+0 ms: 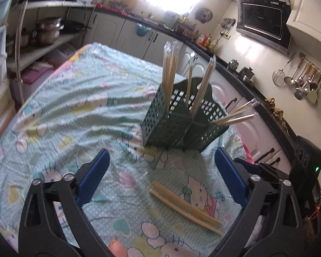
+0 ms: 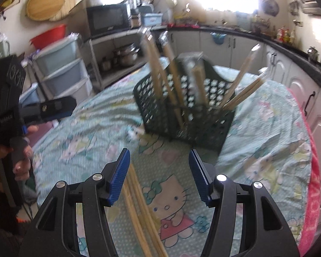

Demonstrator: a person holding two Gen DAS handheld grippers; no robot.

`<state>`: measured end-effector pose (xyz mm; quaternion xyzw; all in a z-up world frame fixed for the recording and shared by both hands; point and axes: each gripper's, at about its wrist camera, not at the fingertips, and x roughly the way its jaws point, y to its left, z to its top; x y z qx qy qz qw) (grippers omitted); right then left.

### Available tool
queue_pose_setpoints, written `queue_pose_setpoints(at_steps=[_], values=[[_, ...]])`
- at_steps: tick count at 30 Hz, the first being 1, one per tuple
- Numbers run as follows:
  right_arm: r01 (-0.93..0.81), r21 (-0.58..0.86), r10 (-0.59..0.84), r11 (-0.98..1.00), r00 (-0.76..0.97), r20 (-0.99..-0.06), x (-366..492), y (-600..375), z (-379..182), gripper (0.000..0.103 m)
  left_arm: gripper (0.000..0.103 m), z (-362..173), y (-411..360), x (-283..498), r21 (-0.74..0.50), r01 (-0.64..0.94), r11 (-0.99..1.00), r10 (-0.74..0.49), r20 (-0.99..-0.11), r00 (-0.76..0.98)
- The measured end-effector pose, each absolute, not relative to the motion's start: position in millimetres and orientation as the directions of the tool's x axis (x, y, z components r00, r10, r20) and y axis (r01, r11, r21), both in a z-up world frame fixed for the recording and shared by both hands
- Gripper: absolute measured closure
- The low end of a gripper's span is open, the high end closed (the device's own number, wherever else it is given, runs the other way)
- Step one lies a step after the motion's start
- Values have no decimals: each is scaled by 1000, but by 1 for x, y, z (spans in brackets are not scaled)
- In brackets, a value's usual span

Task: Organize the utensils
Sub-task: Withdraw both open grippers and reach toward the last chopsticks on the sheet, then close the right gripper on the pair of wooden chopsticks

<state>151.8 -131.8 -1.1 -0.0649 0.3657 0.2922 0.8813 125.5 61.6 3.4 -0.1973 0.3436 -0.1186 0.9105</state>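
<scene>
A dark green perforated utensil basket (image 1: pixel 182 126) stands on the table with several plastic-wrapped chopstick pairs (image 1: pixel 170 70) upright or leaning in its compartments; it also shows in the right wrist view (image 2: pixel 182 115). A loose pair of bamboo chopsticks (image 1: pixel 184 207) lies on the cloth between the left gripper's fingers and to their right. My left gripper (image 1: pixel 160 171) is open and empty above the cloth. My right gripper (image 2: pixel 159 173) is open and empty; the loose chopsticks (image 2: pixel 139 209) lie under its left finger. The left gripper's body (image 2: pixel 15 111) shows at the right view's left edge.
The table wears a mint cartoon-cat cloth (image 1: pixel 75 98). A pink towel edge (image 2: pixel 314 188) runs along the right side. Kitchen counters and cabinets (image 1: pixel 241 98) curve behind the table. A shelf with steel pots (image 1: pixel 47 30) and plastic drawers (image 2: pixel 62 68) stand to the left.
</scene>
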Motion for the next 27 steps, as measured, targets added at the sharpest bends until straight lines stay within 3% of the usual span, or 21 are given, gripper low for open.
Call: queue_pose_setpoints(at_steps=[5, 14, 22, 27], values=[[-628, 86, 475, 773, 484, -735, 147, -110, -22, 55, 39, -15, 66, 129, -477, 66, 877, -390, -624, 677], [-699, 74, 444, 711, 365, -818, 151, -83, -63, 70, 62, -55, 65, 132, -577, 44, 816, -504, -672, 542], [-698, 63, 387, 713, 317, -866, 166, -74, -88, 77, 66, -75, 49, 138, -605, 48, 795, -555, -692, 461], [-683, 90, 397, 725, 307, -865, 176, -78, -91, 87, 66, -85, 41, 147, -606, 40, 795, -563, -711, 422]])
